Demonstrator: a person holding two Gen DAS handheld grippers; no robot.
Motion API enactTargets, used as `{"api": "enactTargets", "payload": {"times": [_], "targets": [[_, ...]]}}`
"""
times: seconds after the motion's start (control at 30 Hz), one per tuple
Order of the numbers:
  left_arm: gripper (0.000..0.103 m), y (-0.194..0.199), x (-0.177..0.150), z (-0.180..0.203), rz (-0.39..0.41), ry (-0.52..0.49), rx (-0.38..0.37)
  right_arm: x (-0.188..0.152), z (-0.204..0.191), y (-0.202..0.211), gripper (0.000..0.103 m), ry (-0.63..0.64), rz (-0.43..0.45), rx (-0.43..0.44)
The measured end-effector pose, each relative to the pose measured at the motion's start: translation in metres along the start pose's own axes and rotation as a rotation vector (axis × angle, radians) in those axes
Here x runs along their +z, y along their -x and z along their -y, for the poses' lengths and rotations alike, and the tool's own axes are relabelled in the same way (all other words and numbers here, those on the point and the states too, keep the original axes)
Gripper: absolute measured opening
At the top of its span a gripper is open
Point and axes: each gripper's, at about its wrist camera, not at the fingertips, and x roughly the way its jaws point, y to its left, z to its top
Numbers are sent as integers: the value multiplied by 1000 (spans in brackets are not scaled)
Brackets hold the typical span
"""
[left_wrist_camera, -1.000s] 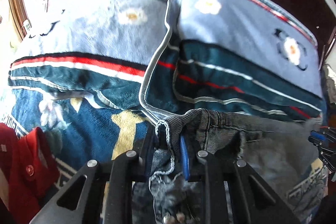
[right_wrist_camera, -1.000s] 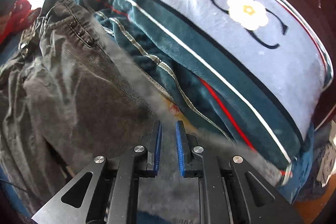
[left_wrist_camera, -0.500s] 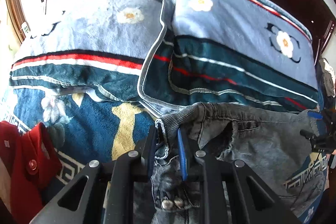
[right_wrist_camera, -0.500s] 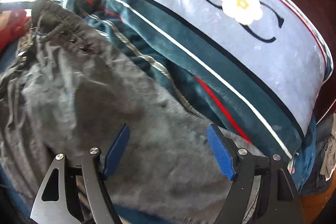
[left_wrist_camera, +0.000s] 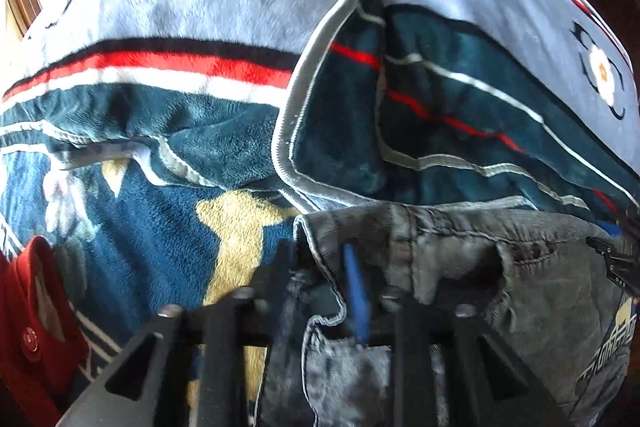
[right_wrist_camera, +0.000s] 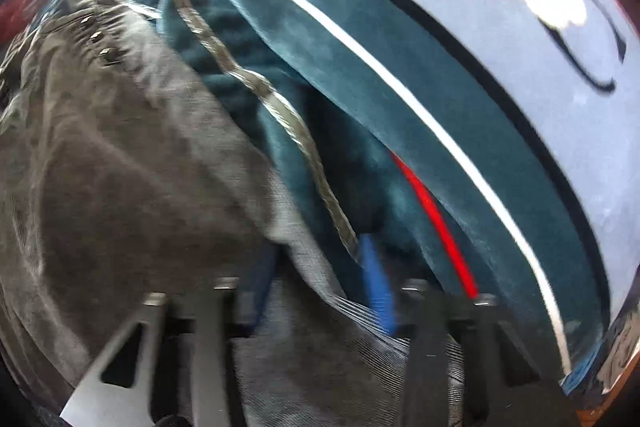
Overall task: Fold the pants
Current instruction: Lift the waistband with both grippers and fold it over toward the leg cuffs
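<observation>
Grey denim pants [left_wrist_camera: 460, 267] lie on a bed, on the dark blue patterned blanket [left_wrist_camera: 152, 239], with their upper edge butted against a folded plush quilt [left_wrist_camera: 460, 115] banded in teal, red and white. Left tool [left_wrist_camera: 324, 279] is clenched on the left corner of the waistband: cloth bunches between the blue pads, the hem curling out just beside them. Holding at the corner likely lets the band be drawn taut and carried as a straight edge for the fold. Right tool [right_wrist_camera: 320, 279], in its own view, straddles the opposite edge of the pants [right_wrist_camera: 132, 163]; fabric runs between the blue pads, which stand moderately apart, and motion blur leaves it unclear whether they actually pinch the cloth, so cannot tell. The same tool shows as a dark shape at the right margin of the left view [left_wrist_camera: 616, 259], at the far end of the band, well apart from the left one. Judgement: both corners are being taken so the pants can be lifted and laid flat; the fold itself is not yet made. A red garment [left_wrist_camera: 36, 319] lies off to the left, apart from the work. The quilt crowds the waistband and could snag during the lift.
</observation>
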Motion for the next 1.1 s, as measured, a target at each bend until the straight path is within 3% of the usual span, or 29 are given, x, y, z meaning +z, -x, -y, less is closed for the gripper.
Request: {"api": "enactTargets", "payload": {"times": [0.03, 0.07, 0.2, 0.23, 0.27, 0.37, 0.7, 0.93, 1.1], "targets": [[56, -5, 3, -2, -14, 18, -2, 1, -2, 3, 14, 5, 7, -4], [61, -8, 6, -4, -21, 33, -4, 2, -4, 5, 12, 8, 10, -9], [61, -20, 18, -8, -41, 101, -23, -2, -4, 17, 10, -9, 32, -10], [51, -22, 19, -9, -48, 113, -24, -4, -7, 22, 10, -11, 34, -8], [28, -24, 19, -9, -53, 118, -31, -8, -10, 26, 10, -10, 39, -10], [14, -19, 18, -5, -45, 117, -16, -14, -15, 36, 10, -5, 50, -8], [10, 68, -9, -10, 94, 113, -119, -38, -29, 92, 9, -52, 122, 12], [10, 113, -43, -23, 119, 130, -173, -63, -31, 135, 9, -94, 153, 11], [10, 134, -68, -21, 119, 103, -161, -79, -49, 158, 9, -105, 161, 2]]}}
